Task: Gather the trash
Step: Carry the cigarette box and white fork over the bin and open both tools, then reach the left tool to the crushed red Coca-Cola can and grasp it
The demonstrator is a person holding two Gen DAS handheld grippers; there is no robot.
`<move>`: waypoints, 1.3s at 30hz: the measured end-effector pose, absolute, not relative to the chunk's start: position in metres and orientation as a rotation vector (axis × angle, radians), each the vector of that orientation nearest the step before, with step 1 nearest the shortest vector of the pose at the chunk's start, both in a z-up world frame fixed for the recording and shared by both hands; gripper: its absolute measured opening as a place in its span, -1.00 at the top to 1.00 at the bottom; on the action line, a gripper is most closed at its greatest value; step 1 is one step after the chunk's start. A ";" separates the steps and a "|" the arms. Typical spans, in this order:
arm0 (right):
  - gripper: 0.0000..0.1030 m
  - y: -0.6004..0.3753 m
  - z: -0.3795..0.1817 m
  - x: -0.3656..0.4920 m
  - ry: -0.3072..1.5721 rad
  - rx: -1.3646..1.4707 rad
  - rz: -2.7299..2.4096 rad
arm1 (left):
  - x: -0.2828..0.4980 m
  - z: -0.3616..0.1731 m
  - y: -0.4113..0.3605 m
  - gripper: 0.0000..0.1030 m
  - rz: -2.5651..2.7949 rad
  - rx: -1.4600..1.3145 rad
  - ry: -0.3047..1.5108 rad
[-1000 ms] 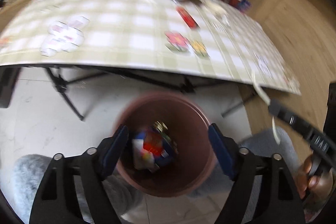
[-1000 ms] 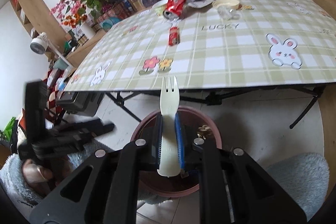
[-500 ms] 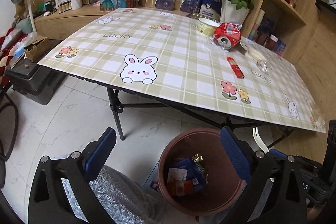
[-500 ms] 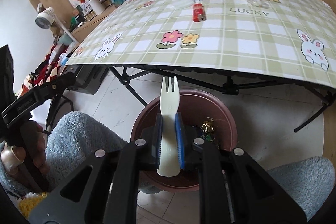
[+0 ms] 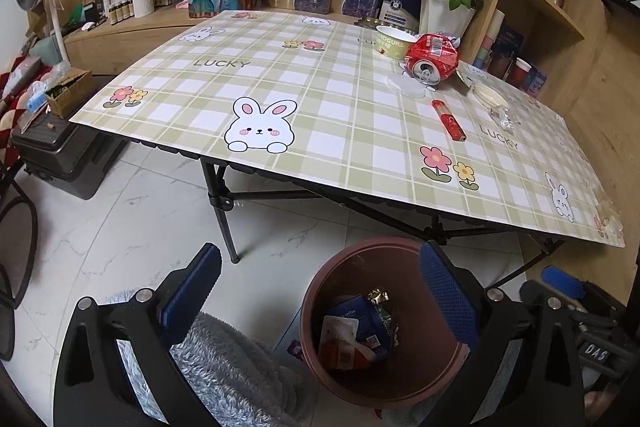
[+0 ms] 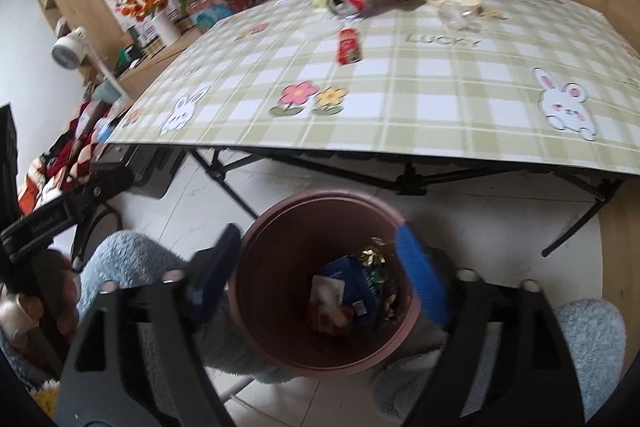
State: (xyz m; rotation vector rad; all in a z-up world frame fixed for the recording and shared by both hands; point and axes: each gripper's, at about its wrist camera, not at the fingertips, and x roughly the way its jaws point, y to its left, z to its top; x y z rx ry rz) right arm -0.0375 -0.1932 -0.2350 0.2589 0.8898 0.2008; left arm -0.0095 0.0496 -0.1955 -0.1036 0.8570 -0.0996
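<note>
both my claws are hanging over the brown trash bin (image 6: 320,355) on the white tile floor, just in front of the table (image 5: 320,107) with the green plaid bunny cloth. left gripper (image 5: 320,291) is spread wide with nothing between the blue pads. right gripper (image 6: 320,275) has its jaws opening right now, and i don't see anything between them either, just the bin's mouth below.

inside the bin there's a heap of wrappers (image 6: 352,295): a dark blue packet, a white and red one, something gold and crinkly. can't pick out anything else down there, it's blurry.

still on the table, at the far right end: a crushed red can (image 5: 432,57) lying on its side, a yogurt cup (image 5: 392,41) right behind it, a small red tube (image 5: 448,119) lying nearer me, a shallow lid (image 5: 486,95) and some clear crumpled plastic (image 5: 506,119) beside it. my fuzzy grey knees flank the bin.
</note>
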 end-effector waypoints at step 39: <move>-0.88 -0.348 -0.211 0.082 0.770 0.342 -0.016 | 0.255 -0.183 -0.203 -0.88 -0.159 0.471 0.739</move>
